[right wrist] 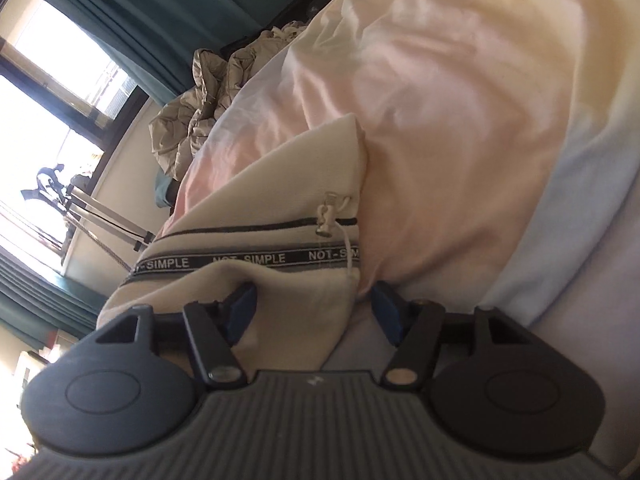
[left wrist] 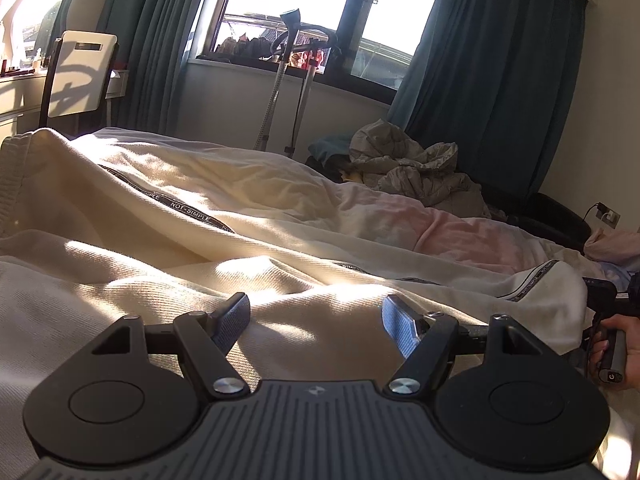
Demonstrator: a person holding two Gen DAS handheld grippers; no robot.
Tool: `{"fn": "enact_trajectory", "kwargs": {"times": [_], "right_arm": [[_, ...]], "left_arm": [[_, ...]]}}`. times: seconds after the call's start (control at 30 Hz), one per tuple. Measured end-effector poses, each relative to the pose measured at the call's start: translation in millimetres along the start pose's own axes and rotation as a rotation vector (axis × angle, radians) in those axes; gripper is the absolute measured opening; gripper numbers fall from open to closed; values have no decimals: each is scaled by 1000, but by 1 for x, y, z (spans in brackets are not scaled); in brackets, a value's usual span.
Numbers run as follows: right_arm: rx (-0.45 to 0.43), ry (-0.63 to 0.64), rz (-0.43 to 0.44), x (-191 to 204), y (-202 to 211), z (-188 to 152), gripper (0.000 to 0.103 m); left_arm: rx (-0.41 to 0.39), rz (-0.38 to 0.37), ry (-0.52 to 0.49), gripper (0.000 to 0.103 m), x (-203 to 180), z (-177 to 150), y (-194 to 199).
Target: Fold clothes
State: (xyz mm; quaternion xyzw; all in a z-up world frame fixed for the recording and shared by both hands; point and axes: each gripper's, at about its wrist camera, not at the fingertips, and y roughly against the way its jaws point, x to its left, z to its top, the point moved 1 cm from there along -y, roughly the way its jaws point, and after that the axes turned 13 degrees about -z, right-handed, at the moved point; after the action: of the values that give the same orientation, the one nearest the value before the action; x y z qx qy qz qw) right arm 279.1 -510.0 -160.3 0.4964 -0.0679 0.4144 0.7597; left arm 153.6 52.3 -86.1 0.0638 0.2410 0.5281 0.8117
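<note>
A cream garment (left wrist: 168, 264) with a black "NOT-SIMPLE" tape (left wrist: 180, 208) lies spread and rumpled across the bed. My left gripper (left wrist: 315, 308) hovers low over its near part, open, the cloth lying under the blue pads and not pinched. In the right wrist view the garment's hem end (right wrist: 280, 200), with a drawstring toggle (right wrist: 328, 216), lies between the jaws of my right gripper (right wrist: 313, 296). That gripper is rolled sideways and open; the cloth brushes the left pad (right wrist: 242, 312) and the right pad stands clear. A hand (left wrist: 616, 356) grips the right tool's handle at the garment's right end.
The bed sheet (right wrist: 440, 120) is pink and pale blue. A grey quilted jacket (left wrist: 412, 168) is heaped beyond the bed. A garment steamer stand (left wrist: 280, 80) stands under the window, with teal curtains (left wrist: 500, 80) at the sides. A white-backed chair (left wrist: 80, 76) stands at the far left.
</note>
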Motion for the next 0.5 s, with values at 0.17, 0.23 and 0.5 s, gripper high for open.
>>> {"fn": "enact_trajectory", "kwargs": {"times": [0.17,0.23,0.5], "right_arm": [[-13,18,33,8,-8,-2,25],[-48,18,23,10,0,0,18],[-421,141,-131,19,79,44,14]], "left_arm": [[-1,0,-13,76,-1,-2,-2],[2,1,-13,76,-1,-3,-2],[8,14,-56,76,-10,-7,0]]}}
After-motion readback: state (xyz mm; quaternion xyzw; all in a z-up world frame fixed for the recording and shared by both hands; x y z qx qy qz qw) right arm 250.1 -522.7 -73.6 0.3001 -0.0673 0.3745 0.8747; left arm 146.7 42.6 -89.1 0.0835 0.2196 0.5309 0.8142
